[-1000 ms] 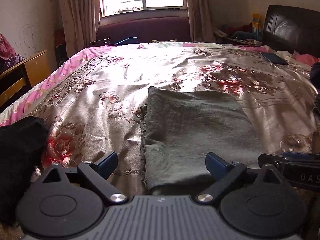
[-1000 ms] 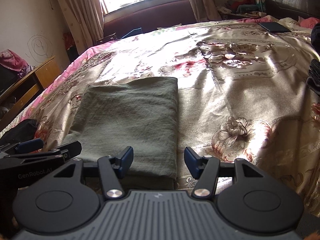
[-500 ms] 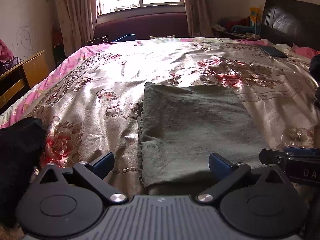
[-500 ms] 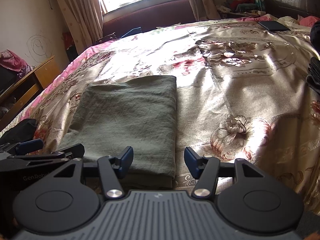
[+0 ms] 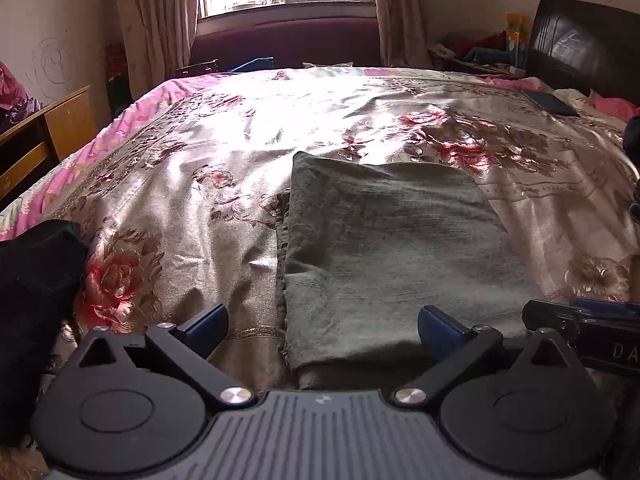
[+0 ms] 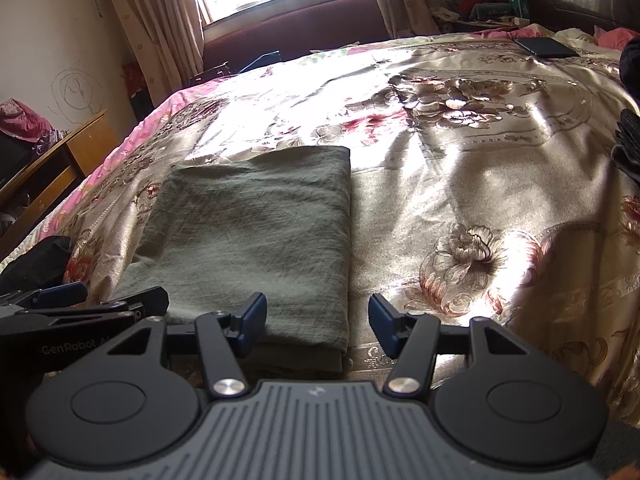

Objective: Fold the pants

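Note:
Olive-green pants (image 5: 392,248) lie folded into a flat rectangle on the floral bedspread; they also show in the right wrist view (image 6: 248,236). My left gripper (image 5: 322,326) is open and empty, hovering at the near left corner of the folded pants. My right gripper (image 6: 316,320) is open and empty, at the near right corner. Each gripper shows at the edge of the other's view: the right gripper (image 5: 588,320) and the left gripper (image 6: 84,304).
The bed (image 5: 200,208) fills both views. A black garment (image 5: 32,272) lies at the near left edge. A dark phone (image 6: 546,47) and dark clothes (image 6: 628,140) lie at the far right. A wooden desk (image 5: 44,128) stands left, the dark headboard (image 5: 580,40) right.
Both grippers have drawn back slightly toward the near edge and tilted up a little. The pants have not moved. Both grippers stay open.

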`<state>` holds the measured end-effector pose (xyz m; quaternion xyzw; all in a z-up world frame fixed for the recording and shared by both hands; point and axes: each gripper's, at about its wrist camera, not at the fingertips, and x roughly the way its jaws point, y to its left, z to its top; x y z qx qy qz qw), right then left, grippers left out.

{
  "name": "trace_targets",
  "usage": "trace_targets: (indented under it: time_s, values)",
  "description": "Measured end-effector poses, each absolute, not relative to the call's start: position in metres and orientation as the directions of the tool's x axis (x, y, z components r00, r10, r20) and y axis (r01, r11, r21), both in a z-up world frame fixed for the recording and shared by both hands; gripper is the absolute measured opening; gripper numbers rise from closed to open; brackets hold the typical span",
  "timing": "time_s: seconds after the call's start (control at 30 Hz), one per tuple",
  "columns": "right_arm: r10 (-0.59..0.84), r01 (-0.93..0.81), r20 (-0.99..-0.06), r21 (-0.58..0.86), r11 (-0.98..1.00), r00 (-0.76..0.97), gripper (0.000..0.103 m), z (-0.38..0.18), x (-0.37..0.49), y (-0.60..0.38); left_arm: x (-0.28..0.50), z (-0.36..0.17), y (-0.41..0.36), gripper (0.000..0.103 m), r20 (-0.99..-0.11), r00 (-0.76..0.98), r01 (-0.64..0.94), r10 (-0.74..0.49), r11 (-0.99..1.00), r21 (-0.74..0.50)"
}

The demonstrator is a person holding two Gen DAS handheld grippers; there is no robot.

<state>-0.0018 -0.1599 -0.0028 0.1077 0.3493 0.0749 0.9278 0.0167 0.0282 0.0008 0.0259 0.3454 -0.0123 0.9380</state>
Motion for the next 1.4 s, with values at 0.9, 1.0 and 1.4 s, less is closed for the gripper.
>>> trace_targets:
  time_s: [0.9,1.0,1.4]
  values:
    - [0.227,-0.098,-0.648,0.230,0.968,0.727,0.059,-0.0095,0.0043,-0.1540,0.0195,-0.0040,0.0222,0.103,-0.662,0.750,0.047,0.018,0.996,0.080]
    - [0.229,-0.101,-0.648,0.228,0.968,0.726,0.059,-0.0097,0.0045,-0.1537,0.0193,-0.0042,0.0219,0.103,-0.662,0.749,0.048,0.018,0.995,0.082]
    - [0.229,-0.106,-0.654,0.222,0.969,0.721,0.059,-0.0117,0.0053,-0.1519,0.0191,-0.0040,0.0211,0.103,-0.662,0.749,0.053,0.014,0.995,0.081]
